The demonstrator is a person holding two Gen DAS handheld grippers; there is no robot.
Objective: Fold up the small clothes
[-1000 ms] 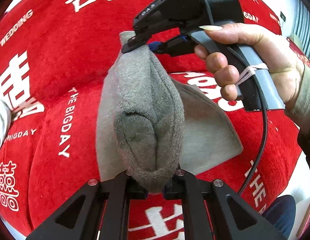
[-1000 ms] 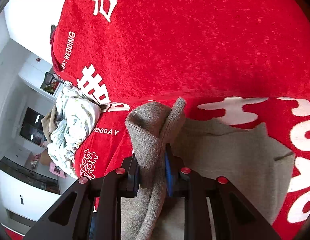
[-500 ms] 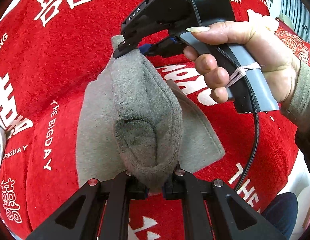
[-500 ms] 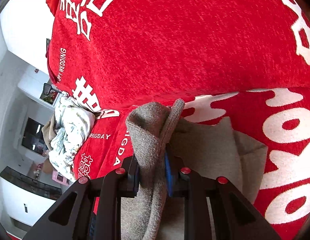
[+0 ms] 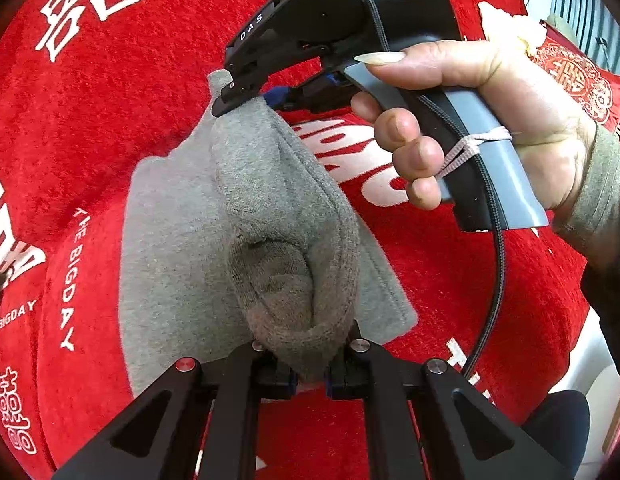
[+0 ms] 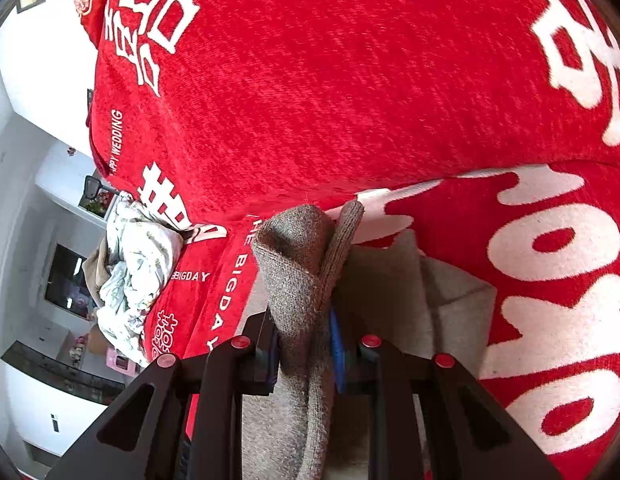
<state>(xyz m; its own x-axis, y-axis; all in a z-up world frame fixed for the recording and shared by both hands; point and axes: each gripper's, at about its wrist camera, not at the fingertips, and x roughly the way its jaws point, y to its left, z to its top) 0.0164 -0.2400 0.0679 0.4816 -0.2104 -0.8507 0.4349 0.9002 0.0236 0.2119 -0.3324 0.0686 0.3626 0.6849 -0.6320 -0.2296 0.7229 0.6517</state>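
1. No basket, box or other container shows in either view; a crumpled pile of pale printed laundry (image 6: 134,264) lies loose at the far left edge of the red blanket (image 6: 350,80).
2. The left gripper (image 5: 310,376) is clenched on the near edge of the grey garment (image 5: 270,216), which rises as a doubled ridge between the two grippers.
3. The lower layers of the grey garment lie flat on the red blanket beneath that ridge.
4. The right gripper (image 6: 304,344) is clamped on the far edge of the garment, with a fold bunched above its pads.
5. A hand (image 5: 490,120) grasps the right gripper's handle; its sleeve is cut off at the frame edge.
6. The pinched cloth hides both grippers' pads; the garment's type and full outline cannot be made out.
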